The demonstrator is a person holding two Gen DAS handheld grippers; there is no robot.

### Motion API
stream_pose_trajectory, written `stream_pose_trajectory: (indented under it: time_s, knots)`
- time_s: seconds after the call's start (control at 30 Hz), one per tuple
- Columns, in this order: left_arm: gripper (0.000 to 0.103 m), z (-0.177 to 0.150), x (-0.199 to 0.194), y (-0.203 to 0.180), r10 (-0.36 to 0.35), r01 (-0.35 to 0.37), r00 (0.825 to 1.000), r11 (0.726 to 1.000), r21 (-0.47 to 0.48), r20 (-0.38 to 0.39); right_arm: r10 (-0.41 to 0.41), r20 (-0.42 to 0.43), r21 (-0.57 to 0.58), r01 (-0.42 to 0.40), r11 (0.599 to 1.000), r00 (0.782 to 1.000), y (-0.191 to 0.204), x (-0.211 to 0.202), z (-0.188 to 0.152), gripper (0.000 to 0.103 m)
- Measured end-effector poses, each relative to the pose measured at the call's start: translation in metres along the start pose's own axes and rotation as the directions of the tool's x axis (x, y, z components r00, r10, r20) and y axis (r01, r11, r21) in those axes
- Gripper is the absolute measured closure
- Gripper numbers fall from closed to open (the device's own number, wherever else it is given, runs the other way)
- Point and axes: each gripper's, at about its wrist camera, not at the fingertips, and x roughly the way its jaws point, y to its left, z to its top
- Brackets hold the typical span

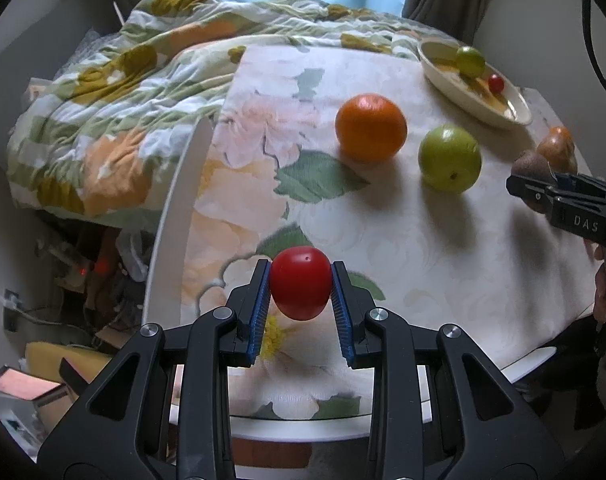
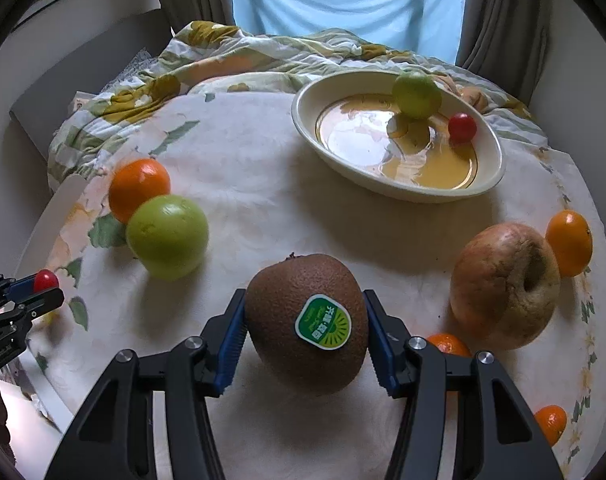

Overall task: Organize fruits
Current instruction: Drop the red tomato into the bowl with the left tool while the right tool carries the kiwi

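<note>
Tomato [image 1: 300, 283] in left jaws, kiwi [image 2: 307, 324] right

Small orange [image 2: 449, 345] mostly hidden behind right tool [image 2: 305, 332]; perhaps a mandarin.

Oranges [image 2: 139, 188] five; green fruits [image 2: 167, 237] two; cherry tomatoes [image 1: 300, 282] two; kiwi [image 2: 307, 322] one; apple [image 2: 505, 286] one; bowl [image 2: 399, 190] one.
</note>
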Motion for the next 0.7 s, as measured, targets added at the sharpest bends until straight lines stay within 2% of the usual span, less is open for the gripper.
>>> stream_pose_trajectory:
  time_s: [0.27,0.5,0.7]
  knots:
    - [0.067,0.023,-0.035,-0.001,-0.006,0.005,0.998,1.0,0.018,0.066,0.005,0.056,0.009,-0.005,1.0,0.998,0.008,-0.04,0.014,0.052]
    - [0.067,0.062,-0.06,-0.007,-0.033,0.023,0.989,0.997,0.068,0.143,-0.016,0.13,0.033,0.012,0.999,0.991,0.005,-0.077,0.031,0.052]
    - [0.067,0.097,-0.069,-0.027,-0.062,0.042,0.98,0.993,0.106,0.189,-0.031,0.184,0.055,0.022,0.998,0.982,-0.011,-0.098,0.05,0.052]
